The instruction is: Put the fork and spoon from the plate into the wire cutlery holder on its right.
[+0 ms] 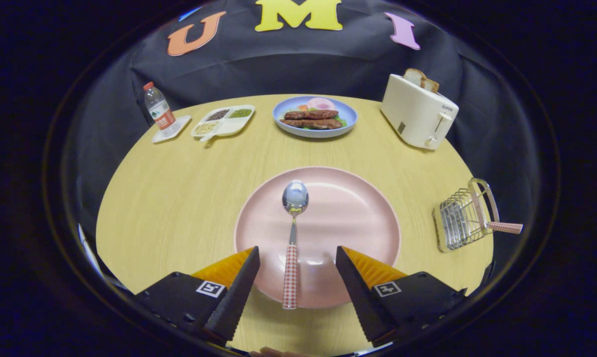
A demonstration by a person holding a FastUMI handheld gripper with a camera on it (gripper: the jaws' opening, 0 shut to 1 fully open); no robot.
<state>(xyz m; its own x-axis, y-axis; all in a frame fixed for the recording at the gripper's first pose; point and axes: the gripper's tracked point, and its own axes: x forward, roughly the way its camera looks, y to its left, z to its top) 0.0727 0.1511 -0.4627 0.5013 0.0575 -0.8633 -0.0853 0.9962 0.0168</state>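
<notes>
**Gripper view: fingers spread over the spoon handle**

Gripper view looks along the gripper [297, 277], whose two fingers stand wide apart and hold nothing. Each finger carries a small square black-and-white marker on its upper face. Between the fingers, touching neither, lies the checked red-and-white handle of the metal spoon [292, 238], its shiny bowl pointing away from them. The spoon rests along the middle of the round pink plate [358, 218], with the handle end reaching just over the plate's near rim. The fingers sit level and symmetric, aimed straight across the plate.

To the right of the pink plate, well apart from it, the wire cutlery holder [464, 215] stands near the edge of the round pale wooden surface [179, 198]. A checked red-and-white handle [505, 227] pokes out of the holder to the right; which utensil it belongs to cannot be told.

Beyond the pink plate sits a blue plate of cooked food [315, 117]. Left of that is a white divided dish of beans and grains [223, 120], then a clear water bottle with a red label [158, 109] on a white coaster; the label is too small to make out. Far right of the blue plate stands a white toaster [418, 111] holding slices of bread, with small dark lettering too fine to read.
</notes>
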